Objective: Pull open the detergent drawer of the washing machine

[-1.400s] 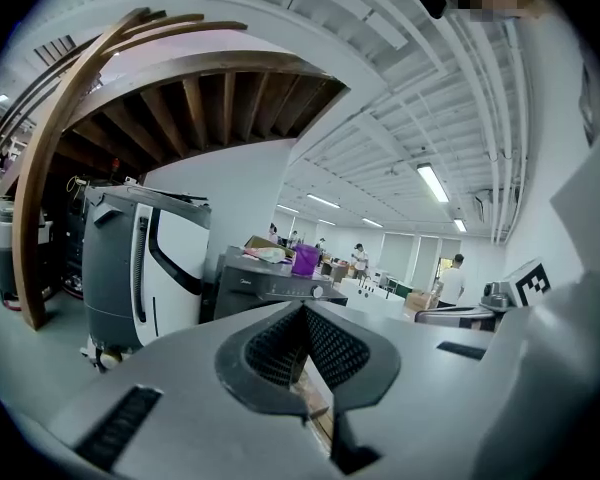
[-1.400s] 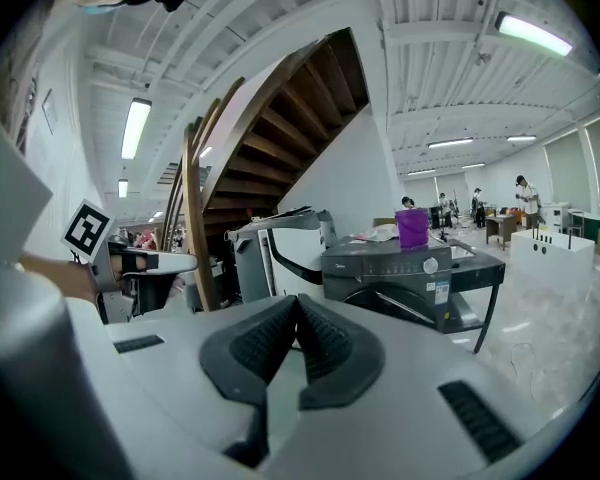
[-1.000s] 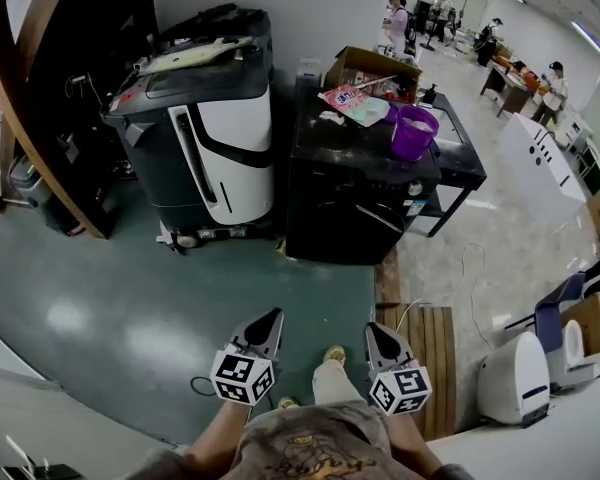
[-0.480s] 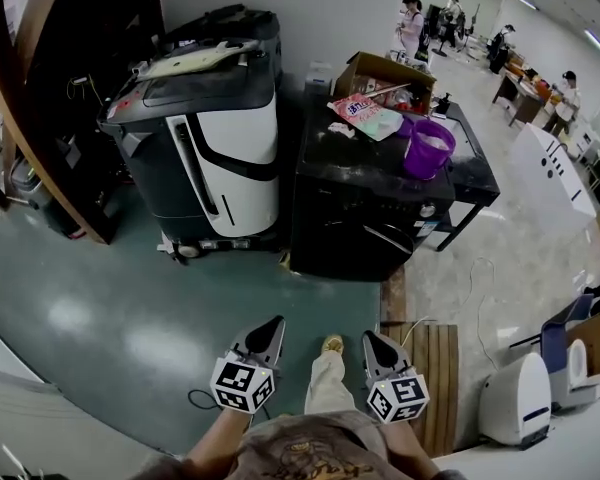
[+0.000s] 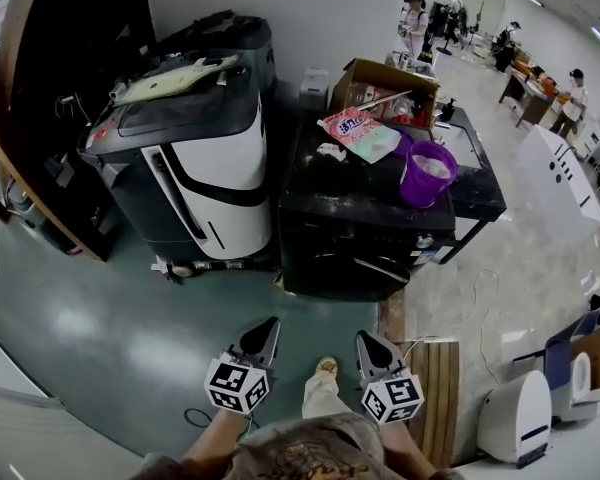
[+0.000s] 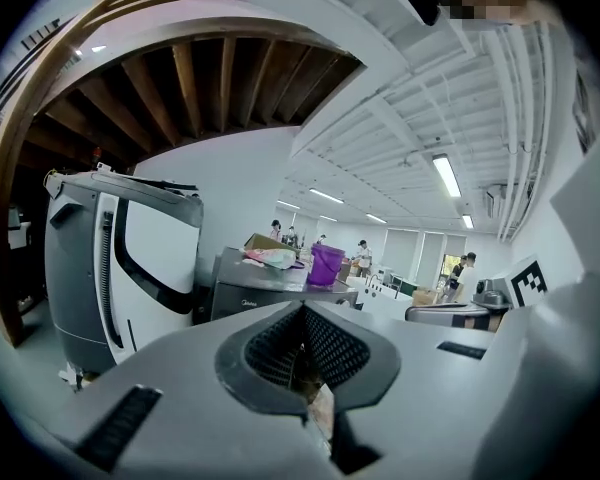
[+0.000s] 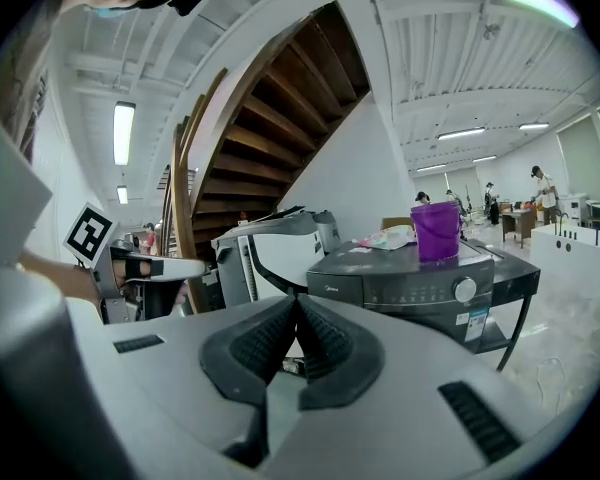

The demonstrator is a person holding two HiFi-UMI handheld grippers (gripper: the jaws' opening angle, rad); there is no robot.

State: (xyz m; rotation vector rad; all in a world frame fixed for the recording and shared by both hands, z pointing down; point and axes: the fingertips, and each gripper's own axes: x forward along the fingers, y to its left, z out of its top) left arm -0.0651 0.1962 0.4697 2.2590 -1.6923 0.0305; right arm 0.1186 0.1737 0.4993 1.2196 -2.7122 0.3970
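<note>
Facing the washing machine (image 5: pixel 365 228) from well back, both grippers empty.
Left gripper (image 5: pixel 268 326) and right gripper (image 5: pixel 364 338) point toward it with jaws pressed together on nothing, judged a carrying posture since no reach has begun. The detergent drawer (image 7: pixel 330 290), judged the front panel's left end, looks shut. On the lid sit a purple bucket (image 5: pixel 427 173) holding something pale, a detergent pouch (image 5: pixel 358 133), and, farther back, an open cardboard box (image 5: pixel 380 80) of unclear items.

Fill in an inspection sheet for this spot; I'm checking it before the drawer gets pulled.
Surface: green floor.
Job's things: black washing machine, untouched, drawer not pulled out.
Clutter: purple bucket, detergent bag, cardboard box on its top.
Grippers: left gripper and right gripper shut, empty.
Cables: black cable on floor by left gripper.
Surroundings: grey-white machine, wooden staircase, people beyond.
</note>
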